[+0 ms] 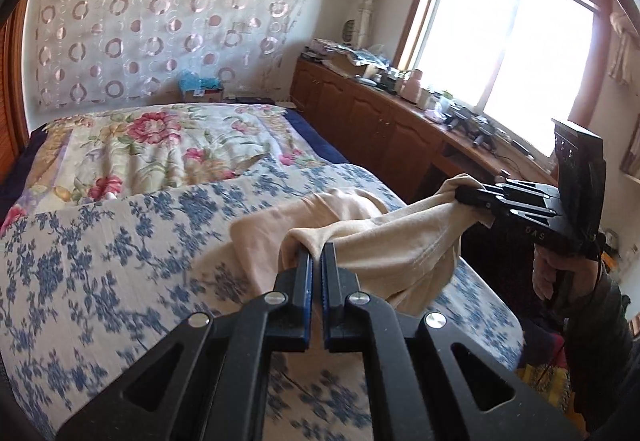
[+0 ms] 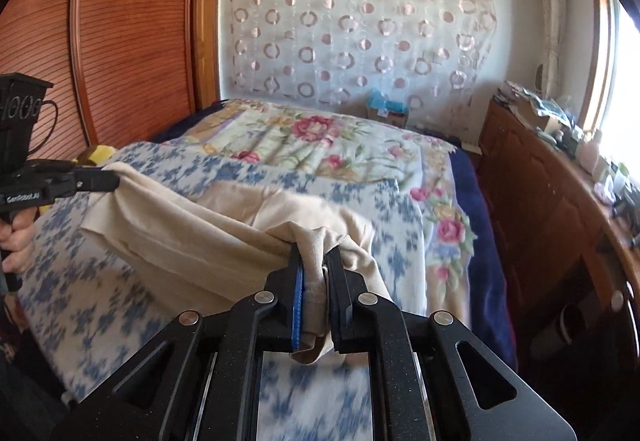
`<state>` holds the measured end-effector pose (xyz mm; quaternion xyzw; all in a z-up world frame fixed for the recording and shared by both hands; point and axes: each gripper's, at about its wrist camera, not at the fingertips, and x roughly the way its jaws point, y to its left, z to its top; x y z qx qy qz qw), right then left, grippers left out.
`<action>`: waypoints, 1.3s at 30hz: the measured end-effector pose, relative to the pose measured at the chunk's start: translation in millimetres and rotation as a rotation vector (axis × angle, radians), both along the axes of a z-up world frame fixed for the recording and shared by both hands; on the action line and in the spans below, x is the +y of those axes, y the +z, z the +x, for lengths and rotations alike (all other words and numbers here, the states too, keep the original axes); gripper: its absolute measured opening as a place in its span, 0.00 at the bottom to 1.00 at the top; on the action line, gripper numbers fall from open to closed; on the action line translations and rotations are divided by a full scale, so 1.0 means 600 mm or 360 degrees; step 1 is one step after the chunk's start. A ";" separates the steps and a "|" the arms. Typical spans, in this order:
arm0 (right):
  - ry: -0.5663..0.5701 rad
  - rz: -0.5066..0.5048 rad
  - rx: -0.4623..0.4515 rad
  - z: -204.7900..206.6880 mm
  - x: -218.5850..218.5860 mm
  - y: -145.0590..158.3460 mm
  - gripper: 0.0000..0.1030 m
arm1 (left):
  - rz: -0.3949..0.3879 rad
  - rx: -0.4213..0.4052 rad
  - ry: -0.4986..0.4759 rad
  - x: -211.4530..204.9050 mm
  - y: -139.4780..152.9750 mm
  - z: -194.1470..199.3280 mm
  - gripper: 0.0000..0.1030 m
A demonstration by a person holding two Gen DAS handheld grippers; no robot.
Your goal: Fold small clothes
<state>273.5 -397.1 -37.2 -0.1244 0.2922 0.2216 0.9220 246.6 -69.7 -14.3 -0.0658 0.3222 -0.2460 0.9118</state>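
So you've got one cream garment (image 1: pixel 360 237) strung between your two grippers, lifted partly off the bed (image 1: pixel 100 261) with its far part apparently on the blue-flowered sheet, though blur makes that hard to judge. Your left gripper (image 1: pixel 316 253) is squeezed right down on one edge of the garment. Your right gripper (image 2: pixel 316 265) is clamped on a thick bunch of it, jaws nearly together. One hand (image 2: pixel 16 237) shows beside the bed's near edge.
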 end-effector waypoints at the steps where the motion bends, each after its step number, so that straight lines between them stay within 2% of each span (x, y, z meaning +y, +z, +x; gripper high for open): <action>1: 0.0006 0.0003 0.0014 0.028 0.007 -0.003 0.07 | 0.0003 0.0012 0.0018 0.003 -0.004 0.017 0.01; 5: 0.0005 0.0009 0.0091 0.126 0.024 -0.025 0.07 | 0.0008 0.0075 0.0062 0.011 -0.027 0.073 0.01; 9: -0.0018 0.0009 0.0179 0.188 0.030 -0.055 0.09 | 0.0022 0.0099 0.0037 0.009 -0.047 0.106 0.05; 11: -0.0024 0.0016 0.0205 0.203 0.027 -0.064 0.09 | 0.0043 0.0080 0.0033 0.011 -0.052 0.110 0.14; 12: -0.0022 0.0024 0.0215 0.207 0.027 -0.069 0.10 | 0.0051 0.0076 0.0035 0.012 -0.049 0.115 0.28; 13: -0.0022 0.0040 0.0225 0.213 0.024 -0.073 0.12 | 0.0054 0.0074 0.0032 0.013 -0.047 0.116 0.38; 18: -0.0122 0.0058 0.0165 0.210 0.003 -0.062 0.44 | 0.0076 0.0078 -0.0037 0.026 -0.048 0.102 0.54; 23: -0.0113 0.0079 0.0152 0.168 -0.030 -0.050 0.51 | 0.0146 0.0187 -0.0075 0.033 -0.084 0.081 0.55; 27: -0.0014 0.0015 0.0250 0.145 -0.031 -0.077 0.52 | 0.0221 0.0235 -0.0138 0.013 -0.107 0.080 0.55; 31: 0.0010 -0.0046 0.0311 0.158 -0.012 -0.107 0.52 | 0.0291 0.0264 -0.0183 -0.016 -0.120 0.097 0.55; 36: 0.0043 -0.0037 0.0263 0.207 0.009 -0.106 0.52 | 0.0357 0.0169 -0.0140 -0.034 -0.105 0.135 0.55; 39: 0.0004 -0.0040 0.0248 0.247 0.009 -0.109 0.52 | 0.0375 0.0107 -0.0012 -0.018 -0.095 0.169 0.55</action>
